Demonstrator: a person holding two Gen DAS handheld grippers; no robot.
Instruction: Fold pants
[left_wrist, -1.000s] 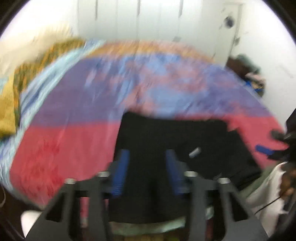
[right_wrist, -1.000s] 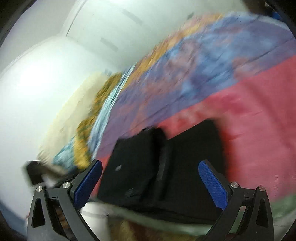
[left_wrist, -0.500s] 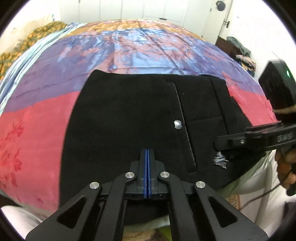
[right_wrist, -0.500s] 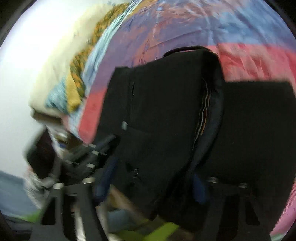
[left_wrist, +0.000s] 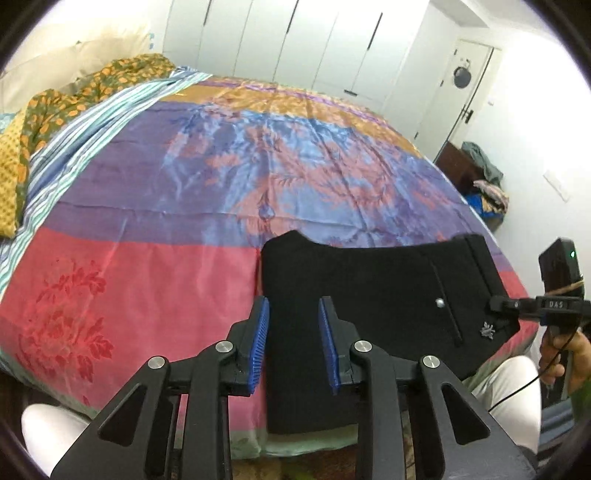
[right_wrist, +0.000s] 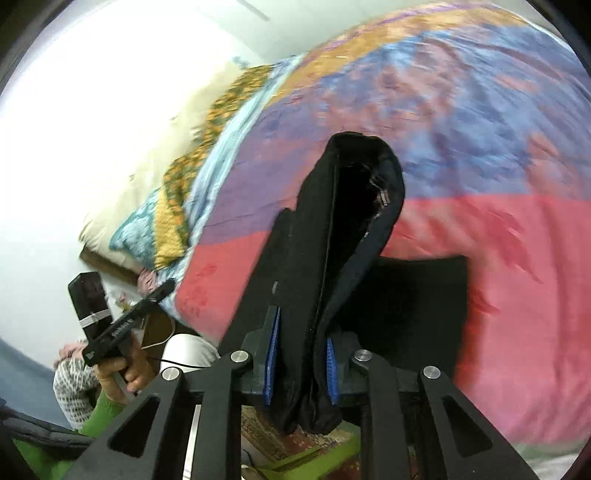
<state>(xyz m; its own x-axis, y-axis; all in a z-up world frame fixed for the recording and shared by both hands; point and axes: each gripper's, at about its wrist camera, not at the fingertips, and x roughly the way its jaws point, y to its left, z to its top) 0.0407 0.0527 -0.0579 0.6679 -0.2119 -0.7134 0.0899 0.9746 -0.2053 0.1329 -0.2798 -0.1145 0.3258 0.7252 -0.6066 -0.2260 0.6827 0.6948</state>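
The black pants (left_wrist: 373, 314) lie folded at the near edge of the bed (left_wrist: 147, 266), by its right corner. My right gripper (right_wrist: 301, 363) is closing on their lifted waistband; my left gripper (left_wrist: 293, 343) is opening, pads clear of the cloth.

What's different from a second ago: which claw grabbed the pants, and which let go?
The right claw, wide open a second ago, has closed on a bunched edge of the black pants and lifts that edge off the bedspread. The left claw, pinched shut on the fabric half a second ago, has pulled back and is opening, with nothing gripped. The rest of the pants still lies flat near the bed's front edge.
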